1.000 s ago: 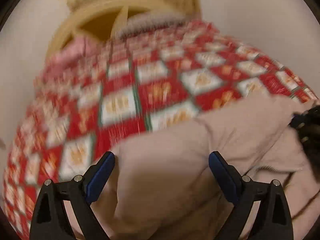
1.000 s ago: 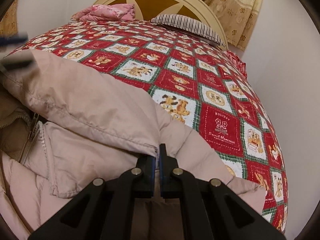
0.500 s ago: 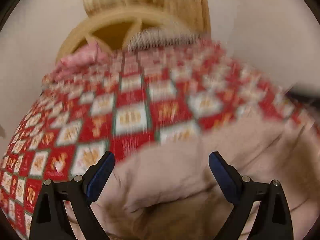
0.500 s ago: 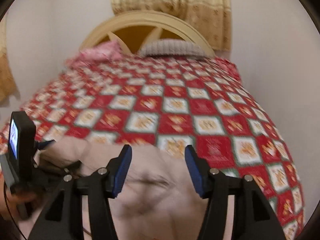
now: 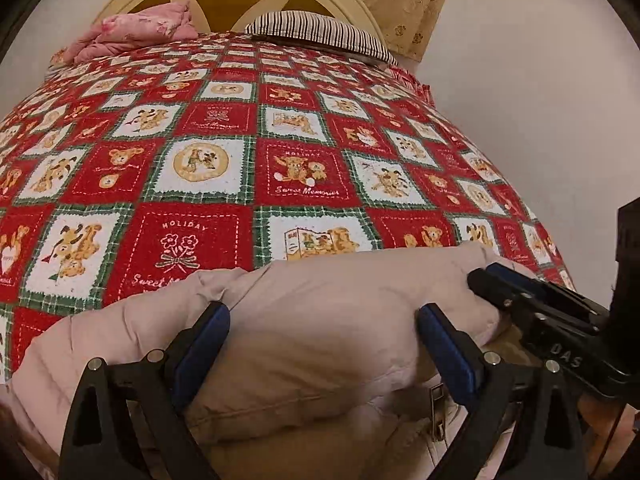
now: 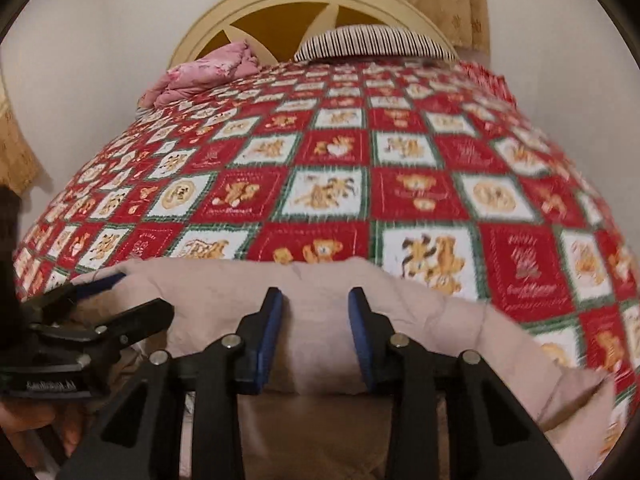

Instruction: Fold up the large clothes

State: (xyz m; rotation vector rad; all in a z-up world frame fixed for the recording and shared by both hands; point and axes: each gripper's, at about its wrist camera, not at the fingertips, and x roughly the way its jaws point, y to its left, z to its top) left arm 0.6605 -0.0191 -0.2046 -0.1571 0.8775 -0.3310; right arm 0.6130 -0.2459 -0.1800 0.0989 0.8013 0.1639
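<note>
We see the puffy beige quilted jacket (image 5: 328,320) at six o'clock under our left gripper (image 5: 324,336) and right gripper (image 6: 315,320), both released, on the red patchwork bedspread (image 5: 256,152).

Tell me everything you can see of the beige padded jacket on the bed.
The jacket is pale beige-pink, puffy and quilted, with stitched seams and a soft matte shell. It lies bunched at the near edge of the red patchwork bedspread, its top folded over into a rounded roll. A metal zipper pull and zipper track show below the fold. The left gripper and the right gripper are both open, each with its fingers straddling the roll; whether the pads touch the fabric is unclear.
</note>
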